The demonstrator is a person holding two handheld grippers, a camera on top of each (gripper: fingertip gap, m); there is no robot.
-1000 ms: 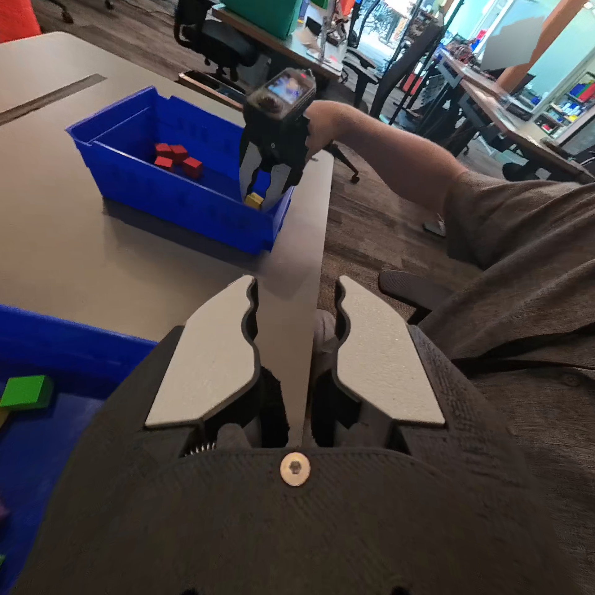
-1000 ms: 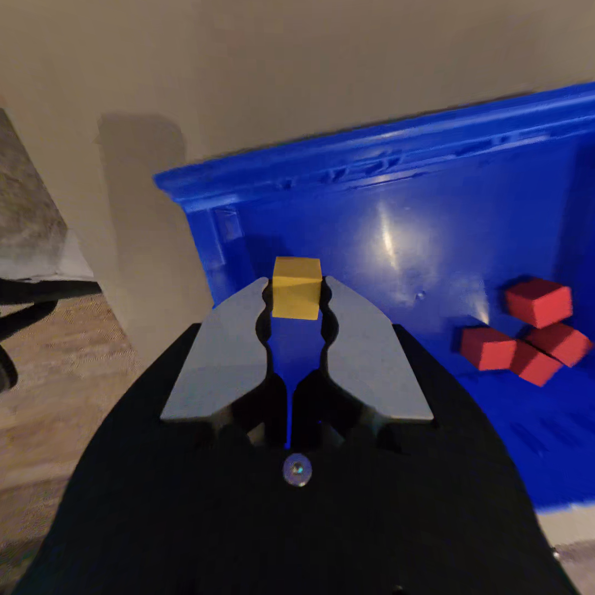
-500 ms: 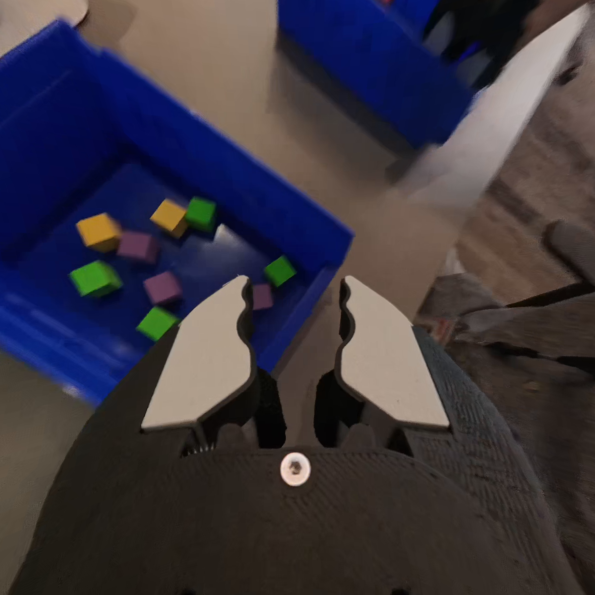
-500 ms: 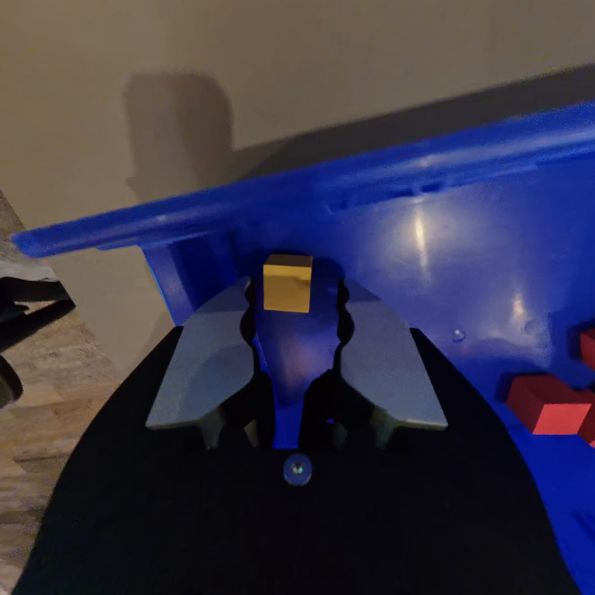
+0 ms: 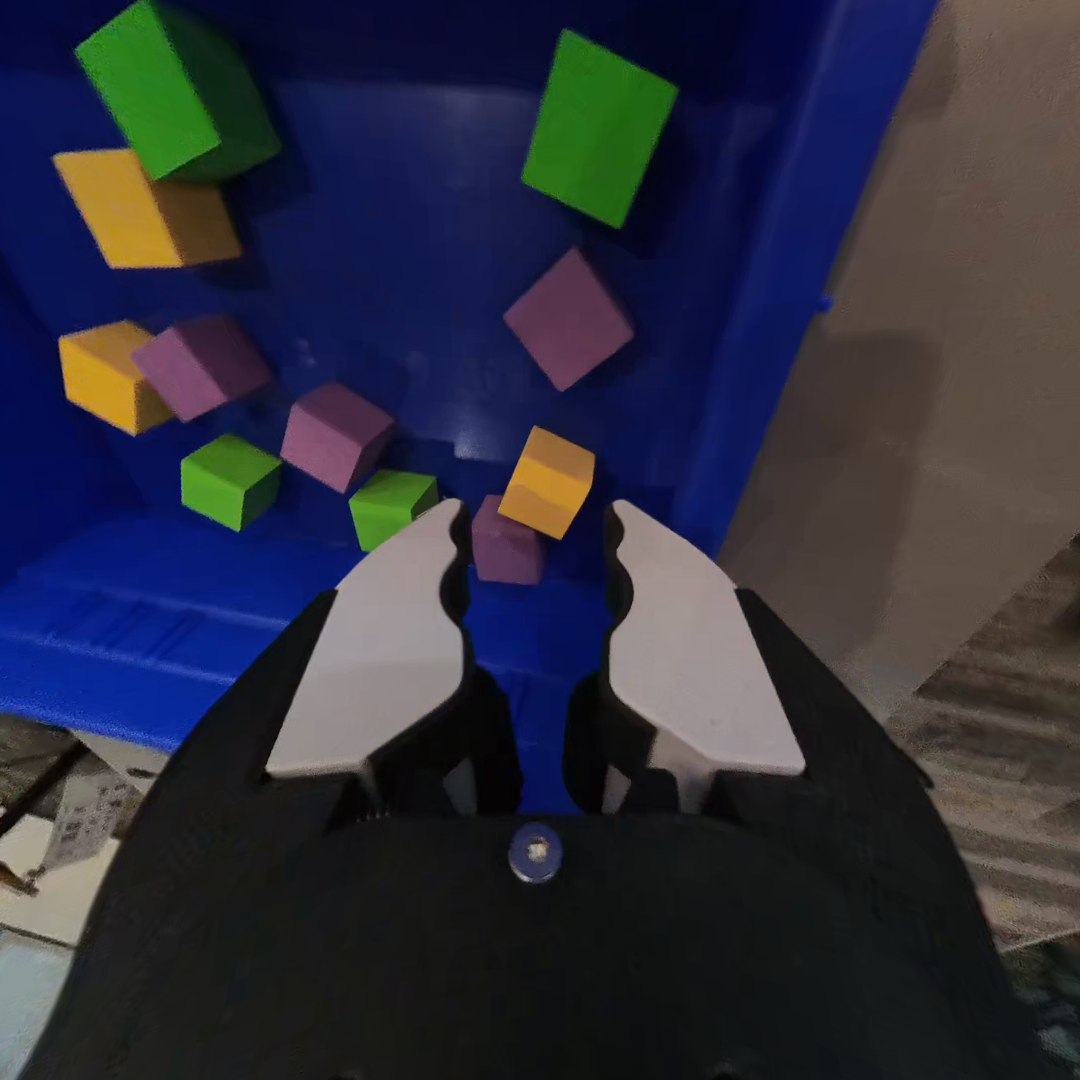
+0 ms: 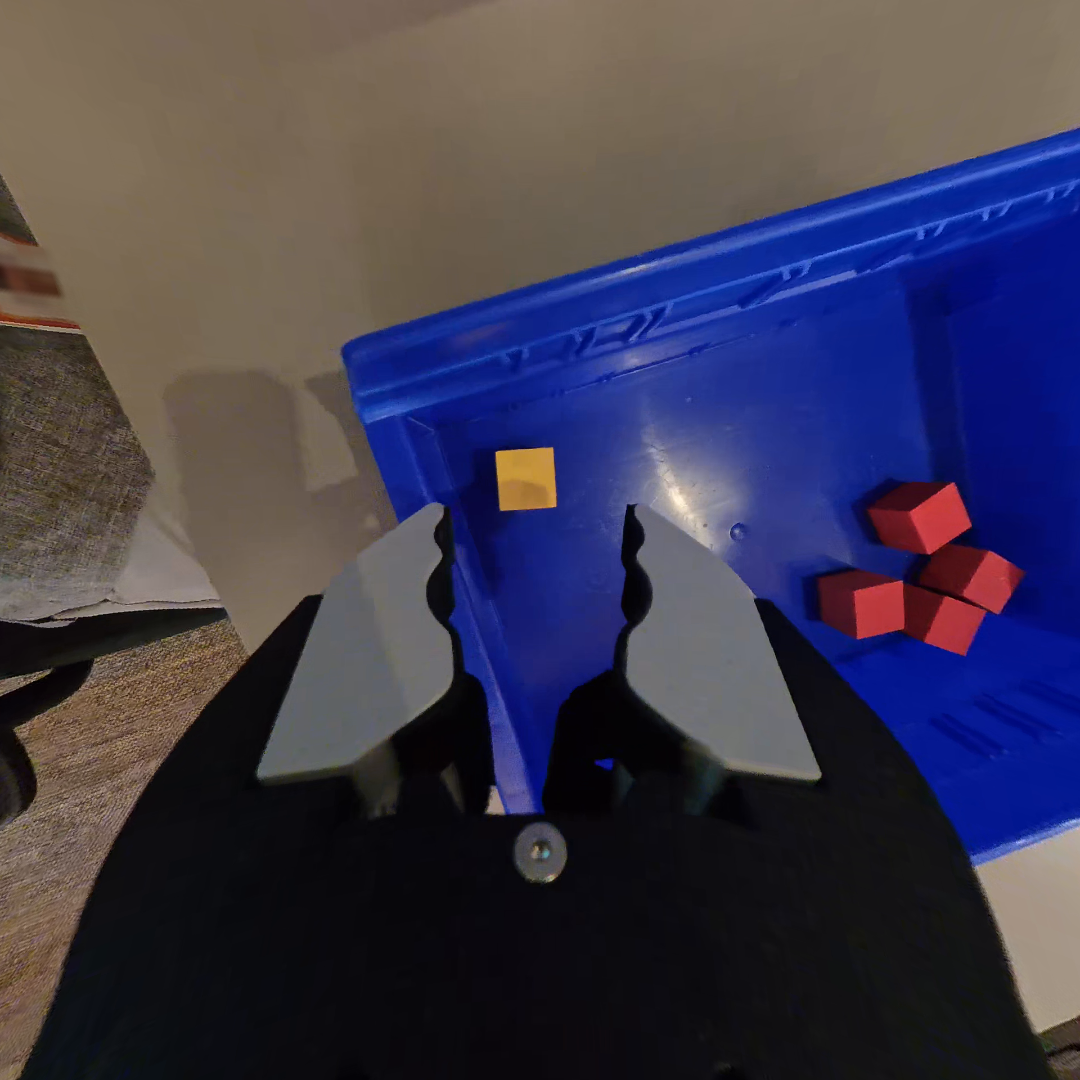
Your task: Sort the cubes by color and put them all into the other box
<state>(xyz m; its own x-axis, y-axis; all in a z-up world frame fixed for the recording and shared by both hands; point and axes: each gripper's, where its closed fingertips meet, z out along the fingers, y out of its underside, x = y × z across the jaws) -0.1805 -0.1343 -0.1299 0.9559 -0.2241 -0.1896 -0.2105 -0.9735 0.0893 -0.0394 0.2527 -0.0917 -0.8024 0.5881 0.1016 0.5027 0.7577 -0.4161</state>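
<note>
Closest in, the left hand-held gripper hangs open and empty over a blue bin, its tips astride a purple cube partly hidden beneath a yellow cube. Farther in, green, purple and yellow cubes lie blurred. Likewise open and empty, the right hand-held gripper hovers above another bin on the bench, just short of a yellow block; red blocks huddle well apart.

The left wrist view shows one blue bin holding four green cubes, four purple cubes and three yellow cubes. The right wrist view shows another blue bin with one yellow cube at ten o'clock and four red cubes clustered at three o'clock.
</note>
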